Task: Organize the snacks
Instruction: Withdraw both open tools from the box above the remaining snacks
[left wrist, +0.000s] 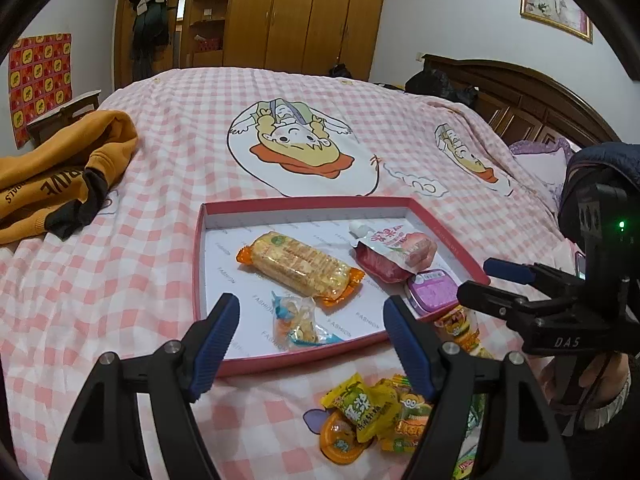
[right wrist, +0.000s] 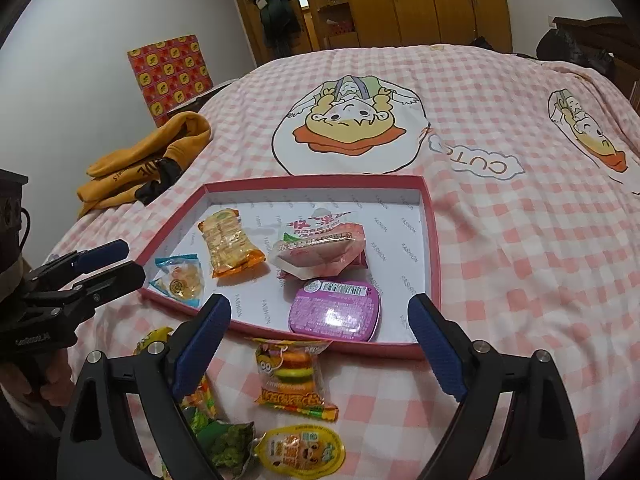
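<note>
Both my left gripper (left wrist: 312, 334) and right gripper (right wrist: 320, 344) hang with jaws wide, empty; grabbing the slippery burger gummy packet (right wrist: 294, 380) could nudge the tray (right wrist: 434, 240) across the soft bed (right wrist: 520, 240).

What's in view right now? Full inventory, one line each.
Tray: 1, pink rim, white floor, on bed.
Cracker pack: 1, orange, in tray.
Pouch: 1, pink-red, in tray.
Tin: 1, purple, tray's near corner.
Small candy bag: 1, blue-clear, in tray.
Burger gummy pack: 1, yellow, on bedspread, top edge touching tray rim.
Loose snacks: several, yellow, orange, green, before tray.
Hoodie: 1, mustard, bed's left.
Bedspread: pink check.
Wardrobe: wooden, behind.
Left gripper: open, empty.
Right gripper: open, empty.
</note>
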A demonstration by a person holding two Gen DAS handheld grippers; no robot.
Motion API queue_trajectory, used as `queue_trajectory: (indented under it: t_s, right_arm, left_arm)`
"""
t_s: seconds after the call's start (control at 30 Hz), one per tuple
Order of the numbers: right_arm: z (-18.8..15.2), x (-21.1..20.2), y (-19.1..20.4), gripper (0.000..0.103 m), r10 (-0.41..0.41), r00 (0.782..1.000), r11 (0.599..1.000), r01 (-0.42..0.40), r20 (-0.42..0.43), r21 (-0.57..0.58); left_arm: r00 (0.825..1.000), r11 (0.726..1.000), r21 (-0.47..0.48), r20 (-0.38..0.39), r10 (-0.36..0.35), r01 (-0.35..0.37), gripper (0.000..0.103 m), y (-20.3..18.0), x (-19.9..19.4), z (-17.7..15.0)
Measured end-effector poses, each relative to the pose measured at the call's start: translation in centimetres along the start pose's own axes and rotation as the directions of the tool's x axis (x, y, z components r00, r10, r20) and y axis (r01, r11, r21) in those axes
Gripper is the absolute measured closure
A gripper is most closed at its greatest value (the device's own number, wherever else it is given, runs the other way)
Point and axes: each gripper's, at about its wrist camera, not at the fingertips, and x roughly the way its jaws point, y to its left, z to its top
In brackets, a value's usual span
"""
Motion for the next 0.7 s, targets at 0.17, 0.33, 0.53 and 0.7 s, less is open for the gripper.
queue_trajectory:
  t_s: [0.17, 0.33, 0.53, 0.7]
  right_arm:
    - [-0.1, -0.8, 0.3, 0.011, -0.004, 1.000, 1.000, 0.004, 0.007, -0.005]
    - [-0.2, -1.8, 0.6, 0.011, -0.014, 1.000, 1.000, 0.014, 0.018, -0.011]
    - [-0.3, -2.8, 0.8, 0.011, -0.009, 0.999, 1.000, 0.010, 0.040, -0.009]
    - [-0.5, -3.1, 0.8, 0.011, -0.012, 0.999, 1.000, 0.012, 0.039, -0.003]
  left_arm:
    - [0.999, 0.999, 0.025, 0.022, 0.029, -0.029, 0.025, -0.5, -1.0, -0.1]
    - [0.999, 0.998, 0.047, 0.031, 0.029, -0.030, 0.025, -1.0, -2.0, -0.2]
    - [0.999, 0.998, 0.049, 0.031, 0.025, -0.027, 0.025, -1.2, -2.4, -0.2]
    - [0.999, 0.998, 0.054, 0.028, 0.020, -0.021, 0.025, -1.5, -2.7, -0.4]
